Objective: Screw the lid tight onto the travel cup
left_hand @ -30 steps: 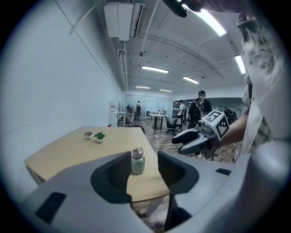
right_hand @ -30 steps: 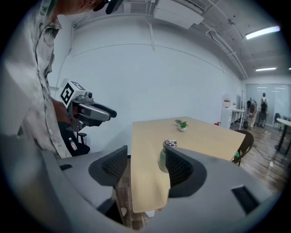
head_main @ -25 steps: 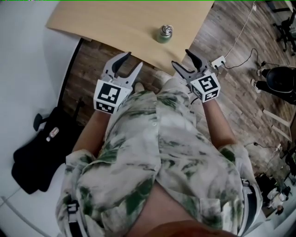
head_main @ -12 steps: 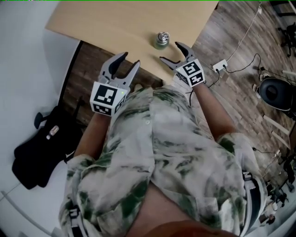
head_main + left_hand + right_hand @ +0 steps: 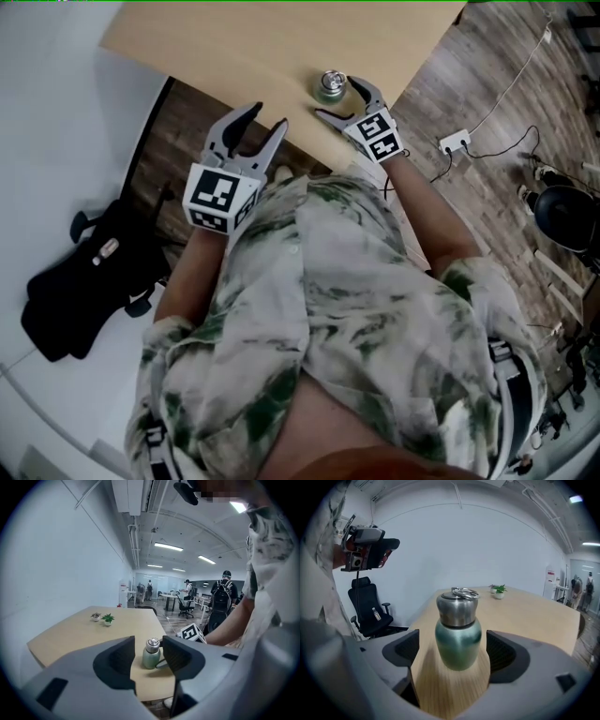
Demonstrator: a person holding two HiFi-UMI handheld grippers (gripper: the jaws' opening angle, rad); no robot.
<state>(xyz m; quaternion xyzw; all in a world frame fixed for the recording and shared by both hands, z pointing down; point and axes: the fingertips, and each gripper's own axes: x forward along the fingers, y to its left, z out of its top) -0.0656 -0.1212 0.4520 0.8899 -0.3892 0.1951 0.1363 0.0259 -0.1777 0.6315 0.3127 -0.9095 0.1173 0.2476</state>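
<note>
standing near the bench's (image 5: 234, 47) front edge, close to its right corner, the travel cup (image 5: 330, 86) is flanked by the right gripper (image 5: 337, 98); the left gripper (image 5: 267, 117) hangs off the bench. left gripper view: jaws partly apart, empty, cup well beyond them. right gripper view: jaws opening wide, cup between them untouched, steel lid (image 5: 458, 605) on top.

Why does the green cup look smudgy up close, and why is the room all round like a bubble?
Right gripper view: the cup and the table beneath it are smeared, probably from movement. Left gripper view: a wide lens bends the room into a circle with black corners.
</note>
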